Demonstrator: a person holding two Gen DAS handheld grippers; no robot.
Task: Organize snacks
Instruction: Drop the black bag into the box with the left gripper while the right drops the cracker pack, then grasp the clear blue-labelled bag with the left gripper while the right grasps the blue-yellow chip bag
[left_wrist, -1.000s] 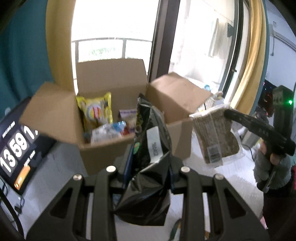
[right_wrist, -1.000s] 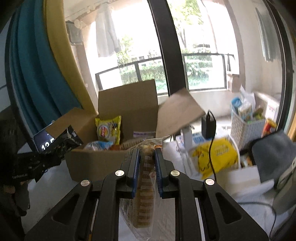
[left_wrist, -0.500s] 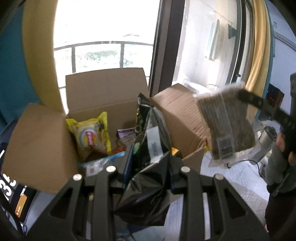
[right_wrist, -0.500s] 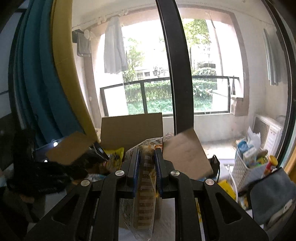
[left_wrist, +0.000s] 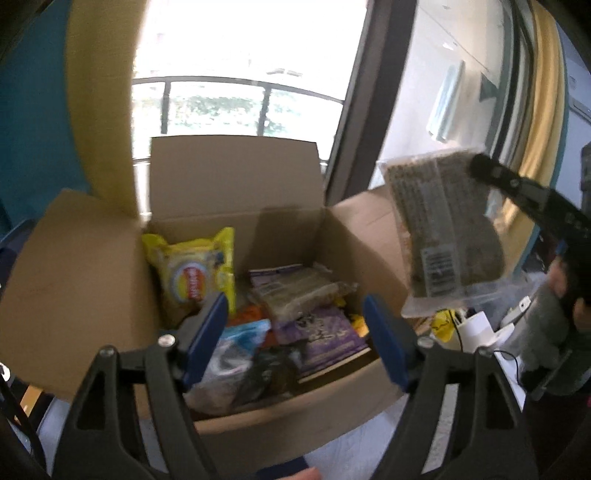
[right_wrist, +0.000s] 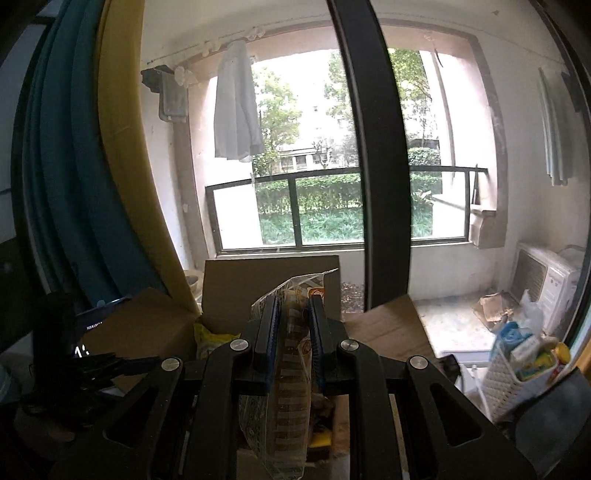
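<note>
Cardboard box (left_wrist: 236, 192) open, snacks inside. Left hand-held gripper (left_wrist: 295, 332) above box, jaws just opened, nothing between; black bag (left_wrist: 269, 373) lying in box. Right hand-held gripper (right_wrist: 293, 332) clamped on clear packet (right_wrist: 291, 369), raised beside box.

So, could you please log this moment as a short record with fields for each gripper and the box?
left gripper: jaws have just been opening, nothing between the pads, over the box
right gripper: shut on clear packet of brown wafers, held up beside the box
open brown cardboard box: holds yellow crisp bag, purple pouch, black bag, more packets
</note>
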